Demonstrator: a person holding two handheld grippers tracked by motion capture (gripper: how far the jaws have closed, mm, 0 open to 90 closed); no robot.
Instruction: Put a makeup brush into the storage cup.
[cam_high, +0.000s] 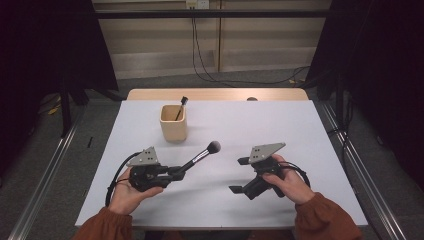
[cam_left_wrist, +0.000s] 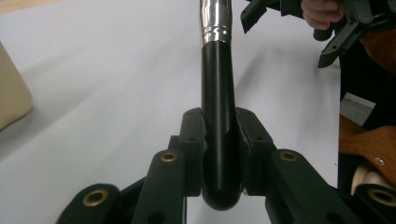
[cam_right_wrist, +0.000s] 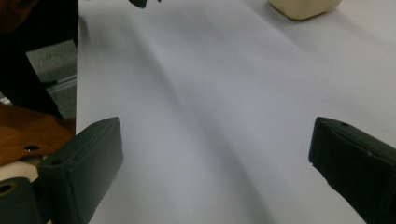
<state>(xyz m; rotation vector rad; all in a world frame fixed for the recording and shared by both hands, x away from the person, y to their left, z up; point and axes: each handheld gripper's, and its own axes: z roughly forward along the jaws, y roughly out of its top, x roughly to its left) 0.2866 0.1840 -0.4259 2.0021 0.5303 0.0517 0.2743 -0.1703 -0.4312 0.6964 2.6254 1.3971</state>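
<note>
Two brushes, one big makeup brush (cam_high: 202, 155) at frame centre and one thin brush (cam_high: 180, 107) standing in the single beige cup (cam_high: 173, 128), and two grippers, left gripper (cam_high: 176, 173) and right gripper (cam_high: 239, 175), on one table (cam_high: 280, 130).

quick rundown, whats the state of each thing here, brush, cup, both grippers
makeup brush: held off the table by its black handle, bristle head pointing up and away toward the cup
left gripper: shut on the makeup brush
right gripper: open, nothing between the jaws, over bare table
cup: upright on the table, a thin dark brush leaning inside it
table: white top
</note>
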